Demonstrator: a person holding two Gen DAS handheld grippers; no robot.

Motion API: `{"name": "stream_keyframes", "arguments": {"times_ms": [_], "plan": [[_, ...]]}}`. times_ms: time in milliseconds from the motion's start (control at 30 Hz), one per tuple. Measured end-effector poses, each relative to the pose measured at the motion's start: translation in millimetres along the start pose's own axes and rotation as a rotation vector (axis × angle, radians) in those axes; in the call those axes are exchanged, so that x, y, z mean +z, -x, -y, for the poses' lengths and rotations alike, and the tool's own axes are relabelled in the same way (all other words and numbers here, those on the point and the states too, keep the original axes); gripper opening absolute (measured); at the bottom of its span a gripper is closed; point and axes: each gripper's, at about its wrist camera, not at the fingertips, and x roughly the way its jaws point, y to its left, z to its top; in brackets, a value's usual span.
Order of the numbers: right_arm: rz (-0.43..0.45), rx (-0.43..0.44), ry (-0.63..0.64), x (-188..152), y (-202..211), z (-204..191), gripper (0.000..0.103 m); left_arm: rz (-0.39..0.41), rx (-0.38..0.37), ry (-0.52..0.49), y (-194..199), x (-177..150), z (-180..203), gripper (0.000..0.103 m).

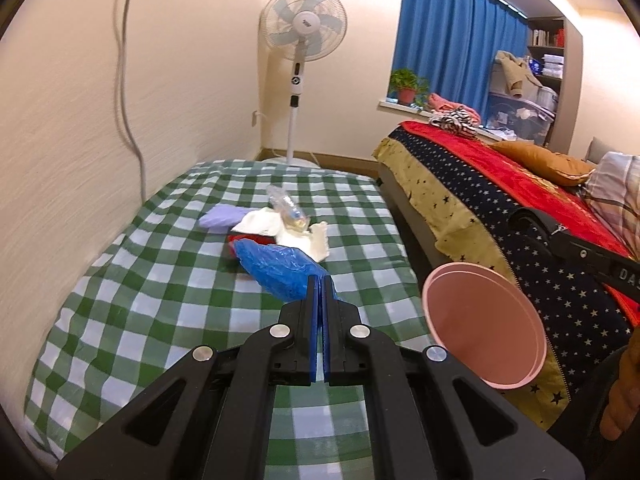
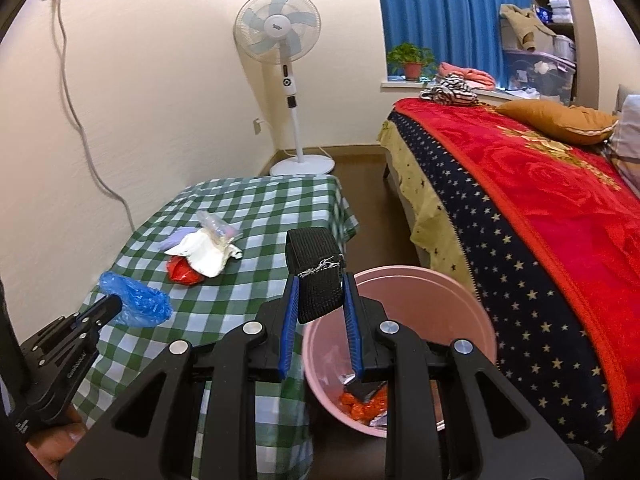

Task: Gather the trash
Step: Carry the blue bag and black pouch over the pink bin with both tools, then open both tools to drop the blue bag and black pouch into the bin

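Blue plastic bag (image 2: pixel 134 300) pinched by left gripper (image 2: pixel 114 304), lengthwise away over checked cloth (image 2: pixel 256 208)

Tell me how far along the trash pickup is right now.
Partly done. Orange wrappers already lie in the pink bin, which the right gripper carries by its black strap. The left gripper is shut on the blue plastic bag, not yet binned. Still on the checked table: a clear bottle, white paper, a red wrapper and a purple item.
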Motion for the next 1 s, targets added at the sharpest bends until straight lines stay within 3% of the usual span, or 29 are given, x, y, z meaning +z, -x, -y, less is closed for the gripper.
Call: {"name": "stream_keyframes", "arguments": {"times_ms": [367,1000], "plan": [[0.019,-0.089,-0.061,11.5,-2.9,41.4,0.023,0.019,-0.075,-0.048,-6.5,3.0,26.0,0.001],[0.006,-0.158,-0.133,3.5,-29.2,66.3,0.023,0.033,-0.252,-0.13,-30.9,1.1,72.4,0.001]]}}
